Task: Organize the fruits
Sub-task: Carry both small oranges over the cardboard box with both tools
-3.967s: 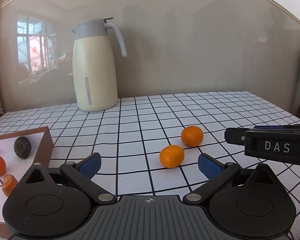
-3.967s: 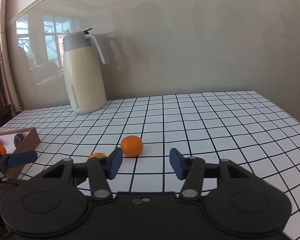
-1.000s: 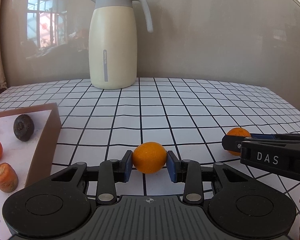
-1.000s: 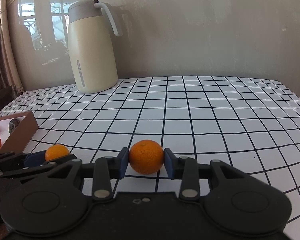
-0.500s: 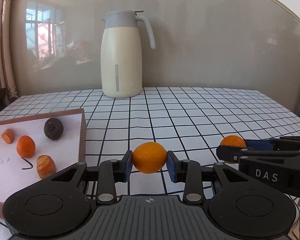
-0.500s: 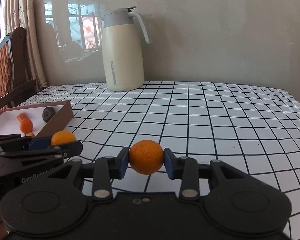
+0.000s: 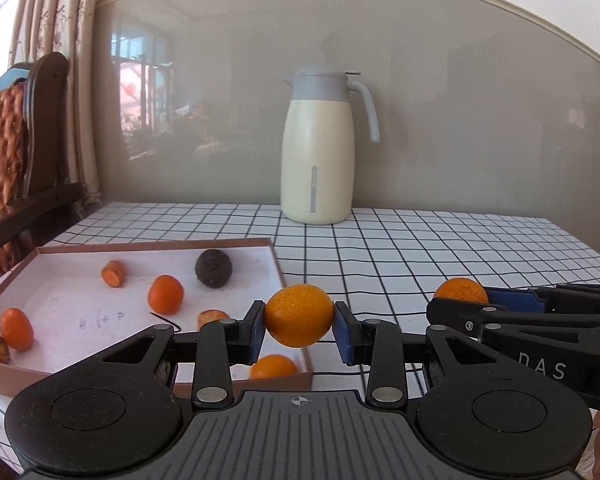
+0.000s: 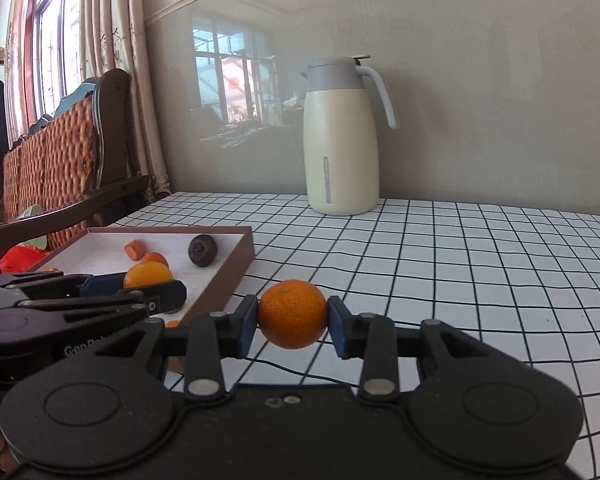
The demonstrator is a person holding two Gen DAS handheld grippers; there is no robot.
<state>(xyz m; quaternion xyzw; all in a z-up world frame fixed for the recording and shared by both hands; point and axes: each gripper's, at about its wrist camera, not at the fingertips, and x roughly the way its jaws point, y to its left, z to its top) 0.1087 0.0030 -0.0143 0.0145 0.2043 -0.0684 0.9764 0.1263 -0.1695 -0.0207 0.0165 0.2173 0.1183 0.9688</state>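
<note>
Left gripper point(image 7: 299, 322) pinches an orange point(image 7: 299, 315), tilted slightly down over the tray point(image 7: 278, 264) edge; at its 3 o'clock, right gripper point(image 8: 292, 316) pinches a tangerine point(image 8: 292, 314).

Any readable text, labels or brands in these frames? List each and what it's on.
"DAS": white letters on the side of the right hand-held gripper, seen from the left wrist view.
"GenRobo": partly hidden white lettering on the side of the left hand-held gripper, seen from the right wrist view.
Pen scribbles on the tray floor: too small to read.
</note>
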